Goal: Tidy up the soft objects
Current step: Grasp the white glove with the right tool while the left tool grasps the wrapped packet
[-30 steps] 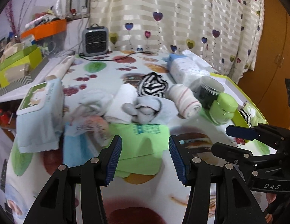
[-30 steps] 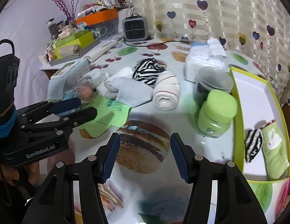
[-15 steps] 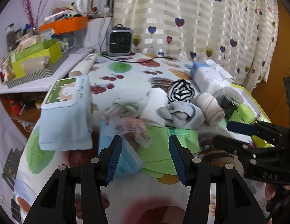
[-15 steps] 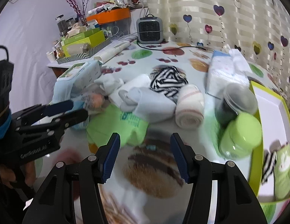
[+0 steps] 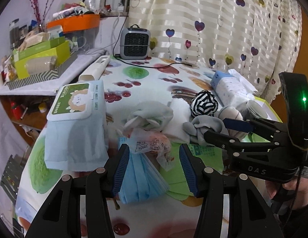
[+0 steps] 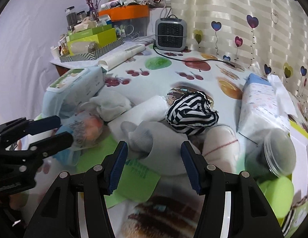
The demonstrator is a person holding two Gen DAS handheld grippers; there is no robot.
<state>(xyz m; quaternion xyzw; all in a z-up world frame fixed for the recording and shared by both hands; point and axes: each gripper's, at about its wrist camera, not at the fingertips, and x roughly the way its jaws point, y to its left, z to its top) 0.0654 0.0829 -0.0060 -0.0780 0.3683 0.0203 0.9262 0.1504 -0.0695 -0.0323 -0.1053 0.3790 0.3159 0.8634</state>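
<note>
A heap of soft things lies mid-table: a grey sock (image 6: pixel 154 138), a black-and-white striped roll (image 6: pixel 191 113), a cream rolled towel (image 6: pixel 219 142), a white cloth (image 6: pixel 112 103) and a wrapped pink-and-white packet (image 5: pixel 152 144). My left gripper (image 5: pixel 152 170) is open, its jaws either side of the packet and a blue stack of masks (image 5: pixel 142 178). My right gripper (image 6: pixel 154 168) is open, just short of the grey sock. It also shows at the right of the left wrist view (image 5: pixel 223 130).
A wet-wipes pack (image 5: pixel 76 119) lies left, a tissue pack (image 6: pixel 261 107) right. A dark jar (image 6: pixel 277 154), a green jar (image 6: pixel 279 190) and a yellow-green tray (image 6: pixel 300 136) stand at the right edge. A green sheet (image 6: pixel 138 176) lies under the heap. A grey heater (image 5: pixel 135 41) stands behind.
Both grippers have moved left and forward toward the heap. The left now frames the packet and masks; the right now faces the grey sock instead of the bare table. Both stay open.
</note>
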